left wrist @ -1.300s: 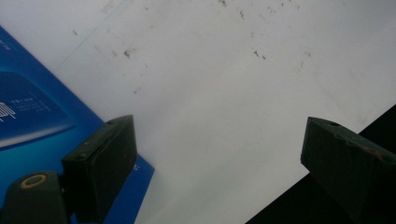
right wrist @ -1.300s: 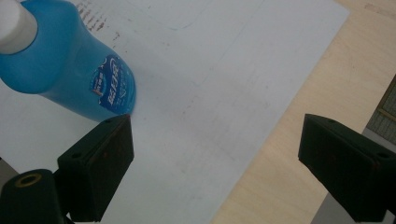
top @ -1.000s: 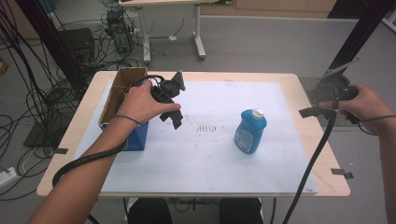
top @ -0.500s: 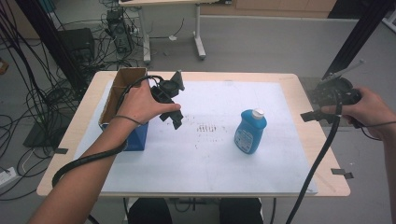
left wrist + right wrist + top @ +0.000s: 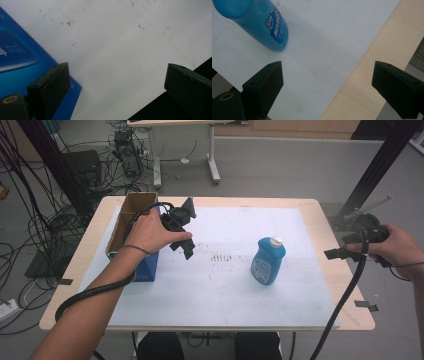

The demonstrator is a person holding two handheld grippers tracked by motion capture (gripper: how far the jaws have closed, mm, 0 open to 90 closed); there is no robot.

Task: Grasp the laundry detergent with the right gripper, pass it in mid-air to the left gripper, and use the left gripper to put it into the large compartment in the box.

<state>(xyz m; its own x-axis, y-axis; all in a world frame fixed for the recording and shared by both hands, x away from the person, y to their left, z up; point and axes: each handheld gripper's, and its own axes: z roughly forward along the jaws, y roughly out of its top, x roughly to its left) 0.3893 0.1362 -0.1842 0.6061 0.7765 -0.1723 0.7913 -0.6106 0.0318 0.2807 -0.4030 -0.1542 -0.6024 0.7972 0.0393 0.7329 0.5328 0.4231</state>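
The bottle (image 5: 268,261) is glossy blue plastic with a paper-like label. Left of the bottle, the box (image 5: 131,237) is glossy blue outside, matt brown cardboard inside. A matt white sheet (image 5: 230,285) covers the smooth pale wood table (image 5: 345,285).

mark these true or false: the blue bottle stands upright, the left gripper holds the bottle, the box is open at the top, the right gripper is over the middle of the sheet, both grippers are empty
1. The blue bottle stands upright on the white sheet. True.
2. The left gripper holds the bottle. False: its jaws are open with nothing between them, beside the box and far from the bottle.
3. The box is open at the top. True.
4. The right gripper is over the middle of the sheet. False: it is at the table's right edge, off the sheet.
5. Both grippers are empty. True: each gripper view shows open jaws with only sheet or table between them.
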